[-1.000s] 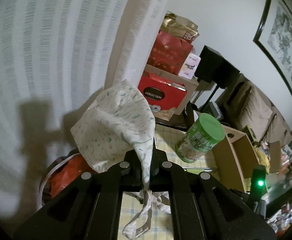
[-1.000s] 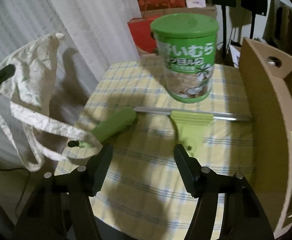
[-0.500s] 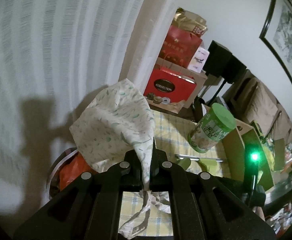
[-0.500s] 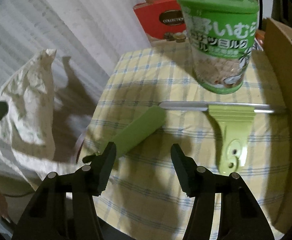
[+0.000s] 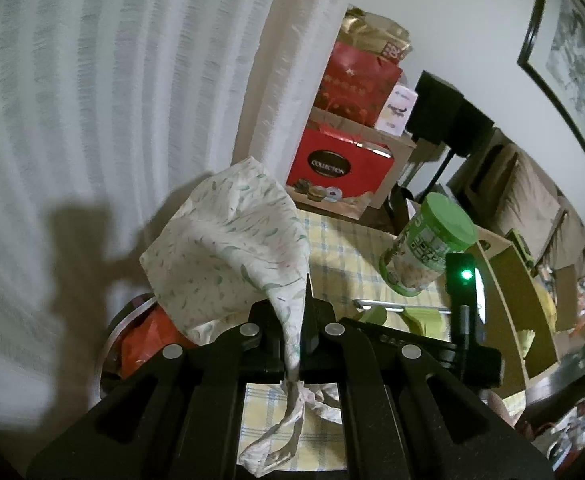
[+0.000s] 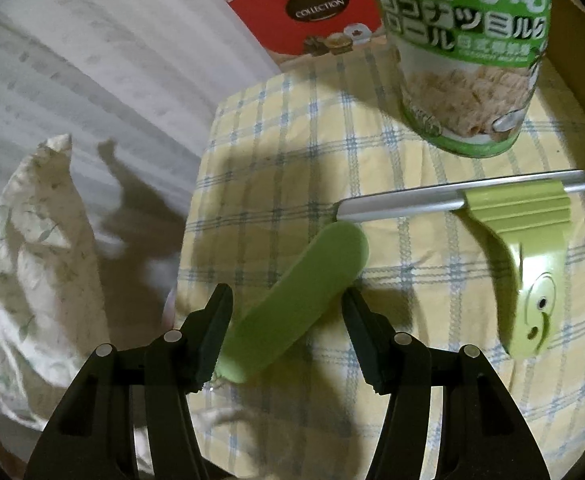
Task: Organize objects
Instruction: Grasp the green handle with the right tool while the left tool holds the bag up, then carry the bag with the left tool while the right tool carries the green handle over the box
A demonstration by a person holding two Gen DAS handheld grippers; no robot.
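Note:
My left gripper (image 5: 297, 320) is shut on the rim of a white leaf-print cloth bag (image 5: 232, 248) and holds it up beside the table; the bag also hangs at the left of the right wrist view (image 6: 40, 248). My right gripper (image 6: 286, 300) is open, low over the yellow checked tablecloth (image 6: 276, 168), with its fingers on either side of the green handle (image 6: 300, 300) of a knife with a silver blade (image 6: 412, 202). A green frog-face clip (image 6: 528, 280) lies to the right. A green-lidded snack can (image 6: 468, 52) stands behind; it also shows in the left wrist view (image 5: 428, 248).
A brown cardboard box (image 5: 508, 280) stands at the table's right edge. A red gift box marked COLLECTION (image 6: 312, 12) and stacked red bags (image 5: 356, 80) stand behind the table by the white curtain (image 5: 112, 100). An orange bag in a round bin (image 5: 140, 336) sits below the cloth bag.
My right gripper has moved forward and down until its open fingers straddle the knife's green handle. My left gripper still holds the bag up, with little movement.

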